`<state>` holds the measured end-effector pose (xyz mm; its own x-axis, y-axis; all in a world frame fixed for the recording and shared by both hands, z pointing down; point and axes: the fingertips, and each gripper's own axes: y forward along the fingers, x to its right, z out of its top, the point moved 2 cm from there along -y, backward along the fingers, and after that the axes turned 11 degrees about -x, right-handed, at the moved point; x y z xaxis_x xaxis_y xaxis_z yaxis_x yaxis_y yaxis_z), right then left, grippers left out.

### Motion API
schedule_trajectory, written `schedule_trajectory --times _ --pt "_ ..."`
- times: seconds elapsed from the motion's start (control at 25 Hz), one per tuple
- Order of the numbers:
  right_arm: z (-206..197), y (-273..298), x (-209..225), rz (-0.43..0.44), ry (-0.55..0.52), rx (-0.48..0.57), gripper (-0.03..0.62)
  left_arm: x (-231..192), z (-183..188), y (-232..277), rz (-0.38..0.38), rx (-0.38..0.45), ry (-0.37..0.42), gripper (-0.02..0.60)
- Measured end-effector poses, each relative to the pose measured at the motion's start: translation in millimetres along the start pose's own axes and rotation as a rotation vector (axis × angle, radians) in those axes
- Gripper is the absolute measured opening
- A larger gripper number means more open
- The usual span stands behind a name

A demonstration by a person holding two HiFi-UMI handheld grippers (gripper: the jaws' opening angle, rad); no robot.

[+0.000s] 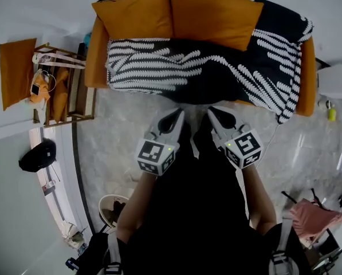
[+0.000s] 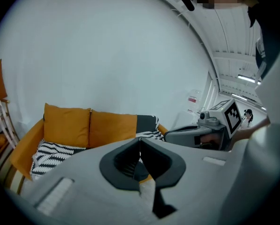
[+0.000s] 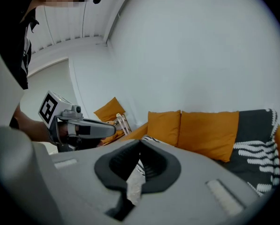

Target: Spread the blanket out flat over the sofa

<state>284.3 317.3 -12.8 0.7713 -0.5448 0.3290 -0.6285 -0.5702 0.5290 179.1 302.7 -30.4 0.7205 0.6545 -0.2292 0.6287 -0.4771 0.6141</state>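
Left tool [image 1: 179, 113], right tool [image 1: 211, 111] closed; blanket [image 1: 159, 67] draped over sofa [image 1: 95, 56].

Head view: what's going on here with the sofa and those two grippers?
A person stands facing an orange sofa, a gripper in each hand. The left gripper and right gripper are both shut and empty, side by side short of the sofa's front edge, touching nothing. The black-and-white blanket already lies over the seat and right armrest, bunched in places, with two orange cushions against the backrest.
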Motion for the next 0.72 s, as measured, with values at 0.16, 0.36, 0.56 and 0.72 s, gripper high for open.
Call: schedule_trajectory --times 0.16,0.36,0.56,0.72 --pt "-23 6 22 -0.039 0.048 -0.048 0.003 5 -9 25 -0.044 -0.046 -0.006 0.014" --pt "-48 18 55 -0.096 0.11 -0.11 0.003 3 -20 65 -0.118 -0.118 -0.004 0.014" --pt "-75 33 89 -0.154 0.14 -0.149 0.003 2 -37 113 -0.199 -0.189 0.051 0.014" --pt "-97 46 115 -0.199 0.165 -0.179 0.003 0 -50 148 -0.241 -0.23 0.059 0.014"
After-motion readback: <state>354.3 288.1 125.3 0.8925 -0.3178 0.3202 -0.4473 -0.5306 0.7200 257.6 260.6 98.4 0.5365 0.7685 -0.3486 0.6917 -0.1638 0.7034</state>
